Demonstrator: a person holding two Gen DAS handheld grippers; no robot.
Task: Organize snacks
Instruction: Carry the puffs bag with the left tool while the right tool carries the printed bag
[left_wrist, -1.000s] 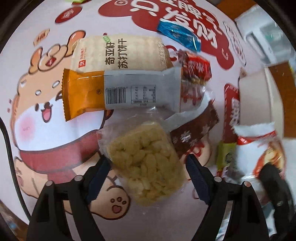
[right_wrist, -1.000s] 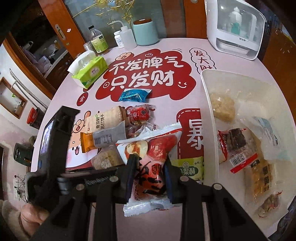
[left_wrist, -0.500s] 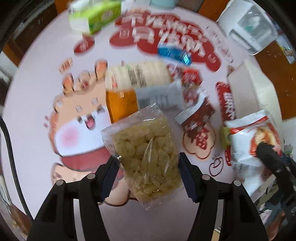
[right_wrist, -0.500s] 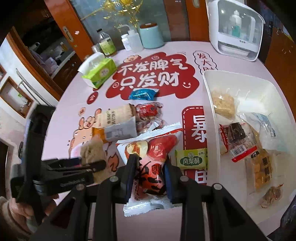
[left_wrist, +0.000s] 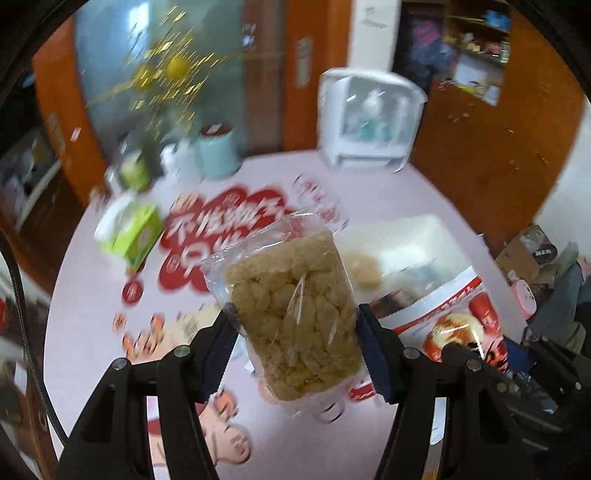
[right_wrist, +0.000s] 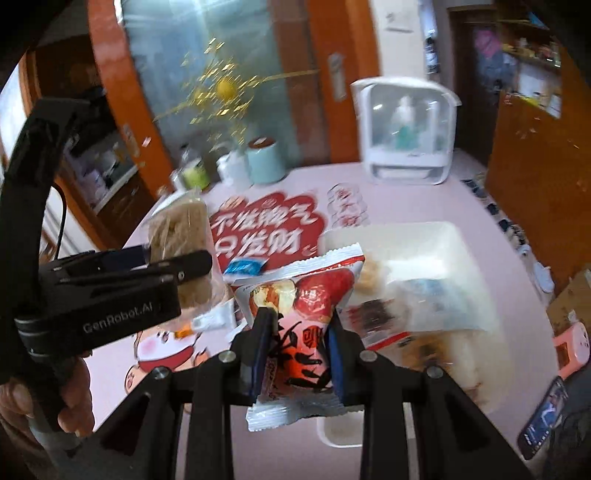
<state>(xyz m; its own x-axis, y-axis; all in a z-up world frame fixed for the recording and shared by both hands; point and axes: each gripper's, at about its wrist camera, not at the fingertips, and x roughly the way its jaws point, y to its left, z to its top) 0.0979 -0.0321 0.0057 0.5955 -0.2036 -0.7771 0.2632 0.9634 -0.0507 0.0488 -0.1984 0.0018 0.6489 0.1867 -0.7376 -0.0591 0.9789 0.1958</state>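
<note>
a: left gripper (left_wrist: 295, 332)?
b: clamped on the puffed rice cake pack (left_wrist: 291, 314), held up off the table (left_wrist: 92, 314).
a: right gripper (right_wrist: 297, 343)?
b: clamped on the red date snack bag (right_wrist: 301, 317), white tray (right_wrist: 424, 240) just ahead to its right.

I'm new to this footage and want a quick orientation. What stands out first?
Each gripper holds a snack up off the pink table. The left gripper clamps a clear bag of pale puffed-rice cake; the right gripper pinches a red-and-white packet printed with red fruit. Beyond it lies a white rectangular tray holding other snacks.
</note>
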